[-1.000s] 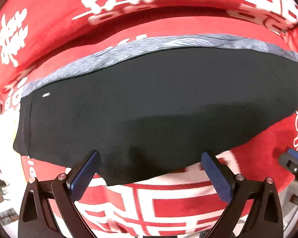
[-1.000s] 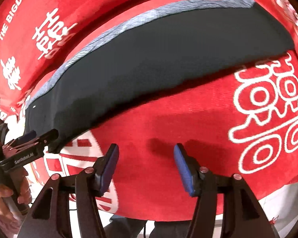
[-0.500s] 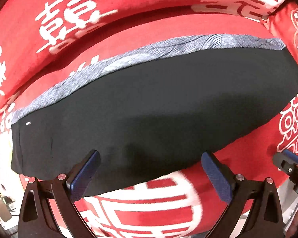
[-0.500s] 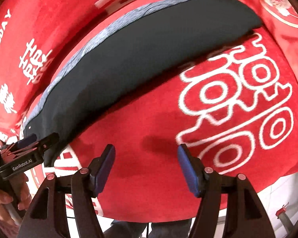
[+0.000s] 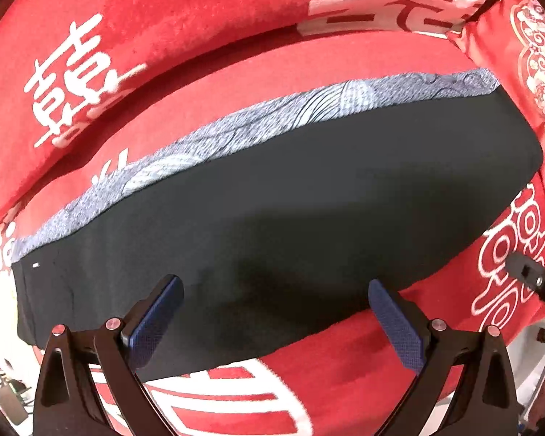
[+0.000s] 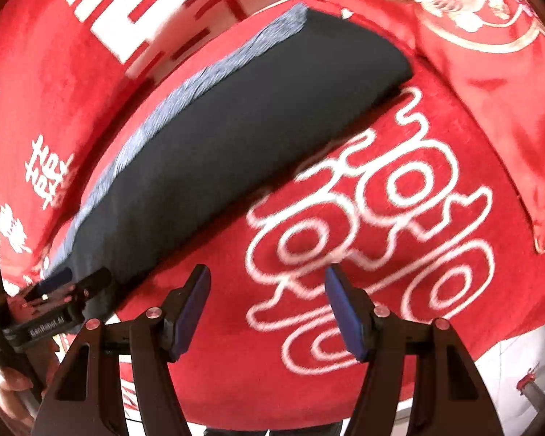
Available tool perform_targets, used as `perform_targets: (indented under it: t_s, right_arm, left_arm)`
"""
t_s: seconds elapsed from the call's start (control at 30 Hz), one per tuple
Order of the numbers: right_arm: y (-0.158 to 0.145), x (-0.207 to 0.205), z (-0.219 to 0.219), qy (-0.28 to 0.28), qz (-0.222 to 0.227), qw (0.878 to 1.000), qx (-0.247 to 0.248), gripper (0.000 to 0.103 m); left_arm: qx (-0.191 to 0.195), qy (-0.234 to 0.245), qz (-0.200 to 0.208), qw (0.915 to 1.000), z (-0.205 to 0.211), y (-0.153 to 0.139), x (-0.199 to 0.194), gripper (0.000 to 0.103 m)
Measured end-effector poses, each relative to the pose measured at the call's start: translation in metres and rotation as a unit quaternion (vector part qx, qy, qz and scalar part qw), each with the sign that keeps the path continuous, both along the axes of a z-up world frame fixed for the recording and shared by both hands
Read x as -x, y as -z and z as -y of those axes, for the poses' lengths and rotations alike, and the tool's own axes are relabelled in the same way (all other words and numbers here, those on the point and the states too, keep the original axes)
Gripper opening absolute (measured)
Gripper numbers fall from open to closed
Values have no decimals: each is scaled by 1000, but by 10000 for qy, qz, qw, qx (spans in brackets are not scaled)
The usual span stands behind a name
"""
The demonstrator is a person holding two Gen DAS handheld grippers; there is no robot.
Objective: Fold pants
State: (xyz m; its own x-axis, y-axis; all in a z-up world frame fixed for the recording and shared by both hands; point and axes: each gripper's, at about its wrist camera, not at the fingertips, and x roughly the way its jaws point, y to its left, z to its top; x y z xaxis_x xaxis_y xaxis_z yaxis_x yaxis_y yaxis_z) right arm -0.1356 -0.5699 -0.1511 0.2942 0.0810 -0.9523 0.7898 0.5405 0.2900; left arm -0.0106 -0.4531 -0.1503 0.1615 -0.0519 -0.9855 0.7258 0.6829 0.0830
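The pants [image 5: 290,210] lie flat as a dark rectangle with a grey-blue patterned strip [image 5: 258,127] along the far edge, on a red cover. They also show in the right wrist view [image 6: 236,145]. My left gripper [image 5: 272,312] is open and empty, just above the pants' near edge. My right gripper [image 6: 267,309] is open and empty, over bare red cover to the right of the pants. The left gripper shows at the left edge of the right wrist view [image 6: 51,301]; the right gripper's tip shows in the left wrist view [image 5: 530,276].
The red cover [image 6: 345,381] carries white characters and drapes over a front edge, with pale floor [image 6: 508,363] below. A red embroidered cushion [image 6: 490,54] stands at the right end. A red backrest [image 5: 163,18] rises behind the pants.
Both views have shifted to the right along the pants. The right gripper has moved further right over the white character pattern. Both grippers stay open.
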Motion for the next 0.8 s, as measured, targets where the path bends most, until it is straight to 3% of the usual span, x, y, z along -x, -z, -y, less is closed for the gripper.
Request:
perform_targets:
  t_s: [0.13, 0.27, 0.4, 0.43, 0.47, 0.5, 0.53, 0.7, 0.8]
  right_arm:
    - [0, 6, 29, 378, 186, 9991, 9, 69]
    - [-8, 7, 54, 507, 294, 9975, 387, 68]
    - [-7, 6, 80, 772, 307, 9952, 509, 61]
    - [-5, 5, 87, 861, 350, 9946, 457, 52]
    - [-2, 5, 93, 951, 377, 9940, 399, 27]
    - [0, 3, 98, 983, 367, 9939, 344, 13]
    - [1, 2, 102, 981, 317, 9941, 335, 10]
    - [-9, -11, 100, 517, 123, 9953, 804, 10]
    - [3, 0, 100, 725, 65, 9960, 526, 11]
  left_arm:
    - [88, 28, 186, 9998, 14, -5, 5, 103]
    - [94, -67, 243, 9996, 25, -3, 5, 103]
    - [24, -221, 158, 9996, 29, 6, 2, 103]
    - [26, -222, 174, 9996, 27, 9, -2, 103]
    - [26, -221, 211, 9995, 28, 9, -2, 103]
    - [48, -226, 267, 9994, 29, 6, -1, 103]
    - [84, -229, 307, 9992, 30, 5, -1, 103]
    - [-32, -195, 165, 9997, 37, 18, -5, 103]
    - [-40, -315, 65, 9995, 35, 27, -6, 103]
